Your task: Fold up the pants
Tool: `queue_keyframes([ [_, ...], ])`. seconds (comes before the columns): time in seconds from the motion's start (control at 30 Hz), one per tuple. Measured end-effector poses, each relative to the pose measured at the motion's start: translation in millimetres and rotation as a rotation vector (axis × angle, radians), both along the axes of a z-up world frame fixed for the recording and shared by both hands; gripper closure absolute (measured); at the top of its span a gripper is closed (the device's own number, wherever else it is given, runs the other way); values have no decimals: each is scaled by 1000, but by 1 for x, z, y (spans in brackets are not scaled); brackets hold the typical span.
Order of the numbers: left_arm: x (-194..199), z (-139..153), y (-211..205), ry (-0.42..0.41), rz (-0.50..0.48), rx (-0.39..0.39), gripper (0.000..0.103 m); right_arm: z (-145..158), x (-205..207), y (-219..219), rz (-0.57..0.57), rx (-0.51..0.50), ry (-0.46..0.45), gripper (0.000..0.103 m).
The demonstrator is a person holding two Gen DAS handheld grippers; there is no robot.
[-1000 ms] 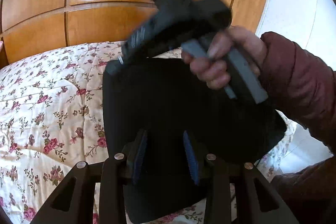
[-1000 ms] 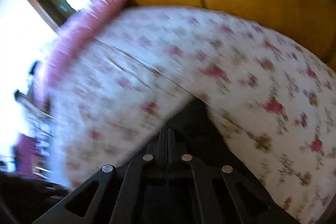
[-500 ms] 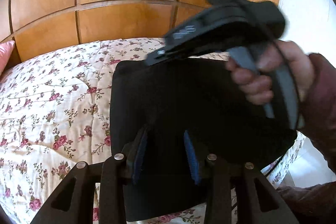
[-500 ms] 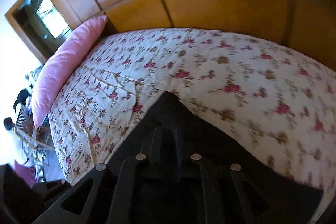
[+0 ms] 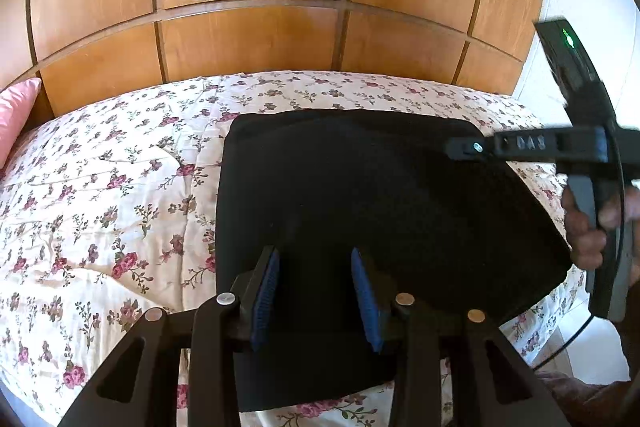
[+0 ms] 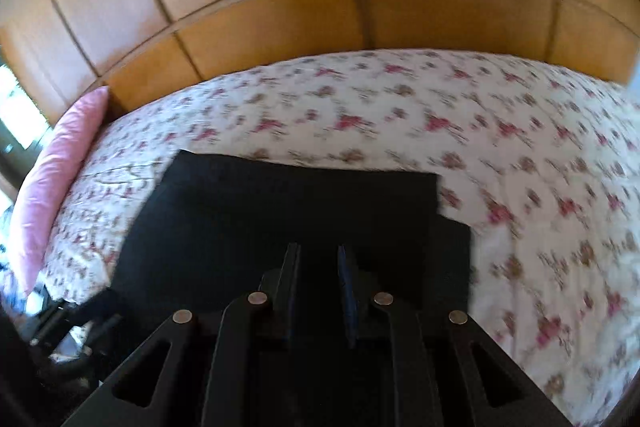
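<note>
The left gripper (image 5: 316, 293) hangs over the near part of the black pants (image 5: 360, 195), its blue pads partly apart with dark cloth showing between them; whether those pads actually press on a fold cannot be told from here. Out to the side, the right gripper (image 6: 318, 287) is tilted down over the same garment and its jaws are opening, narrow for now, nothing visibly pinched between them. In the left view it sits off the pants' right edge, a hand (image 5: 592, 227) wrapped around its grip.

The pants lie on the floral bedspread (image 5: 100, 187), toward the near edge of the bed and nearer its right side, gathered into a compact dark block with squared far corners. In the right view a lower layer sticks out past the top layer at the right corner, so the stack looks slightly uneven. The folding seems largely done; what is left is probably a tidy of that offset edge and letting go. A pink pillow (image 6: 56, 171) rests at the far left corner, against the wooden headboard (image 5: 256, 39).
</note>
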State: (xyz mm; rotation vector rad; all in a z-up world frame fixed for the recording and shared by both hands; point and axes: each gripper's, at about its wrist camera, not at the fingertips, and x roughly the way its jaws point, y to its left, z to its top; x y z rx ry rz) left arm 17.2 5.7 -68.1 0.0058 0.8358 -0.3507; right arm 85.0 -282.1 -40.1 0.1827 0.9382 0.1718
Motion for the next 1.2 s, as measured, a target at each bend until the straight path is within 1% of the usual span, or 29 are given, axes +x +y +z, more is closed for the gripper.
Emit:
queue_keyframes([
  [0.03,0,0,0,-2,-1,2,65,-3,-3,-5,-3,24,0,85],
  [0.17,-2,0,-2,-15,-5,17,65,-12,-7,-10,-6,42,-16,88],
  [0.23,-2,0,-2,-14,-9,12,65,-17,-8,-15,-14,56,-30,94],
  [0.27,-2,2,0,-13,-17,5,65,-19,-7,-14,-18,60,-37,95],
  [0.33,-1,7,7,-14,-21,-28,65,-21,-10,-15,-23,81,-50,95],
  [0.4,0,17,25,-22,-2,-110,64,-19,-13,-19,-29,115,-61,95],
  [0.43,4,22,37,-26,17,-153,62,-16,-16,-21,-30,135,-66,90],
  [0.47,9,24,46,-22,33,-176,58,-12,-19,-23,-28,157,-72,88],
  [0.5,16,25,55,-11,49,-197,49,-8,-24,-27,-29,181,-81,82],
  [0.53,26,23,66,14,62,-221,44,-4,-29,-32,-32,204,-90,64],
  [0.57,34,21,73,37,67,-239,44,-1,-33,-35,-41,212,-98,53],
  [0.6,43,16,79,64,72,-254,44,1,-39,-40,-54,217,-113,40],
  [0.63,50,12,82,88,78,-265,44,4,-46,-46,-73,212,-130,37],
  [0.7,68,-1,89,156,86,-304,44,0,-51,-54,-89,207,-119,37],
  [0.8,85,-18,90,240,91,-362,44,-17,-53,-68,-122,228,-59,37],
  [0.87,91,-25,86,279,75,-393,44,-29,-54,-74,-122,274,-32,37],
  [1.0,93,-34,76,313,34,-425,43,-41,-52,-79,-87,357,-8,38],
  [1.03,93,-35,75,321,23,-438,43,-45,-50,-80,-75,391,4,38],
  [1.1,91,-35,72,298,8,-427,44,-51,-50,-80,-73,422,10,39],
  [1.17,87,-32,68,264,-7,-402,48,-53,-50,-79,-57,436,10,46],
  [1.2,85,-32,67,251,-13,-399,52,-51,-51,-76,-45,430,8,52],
])
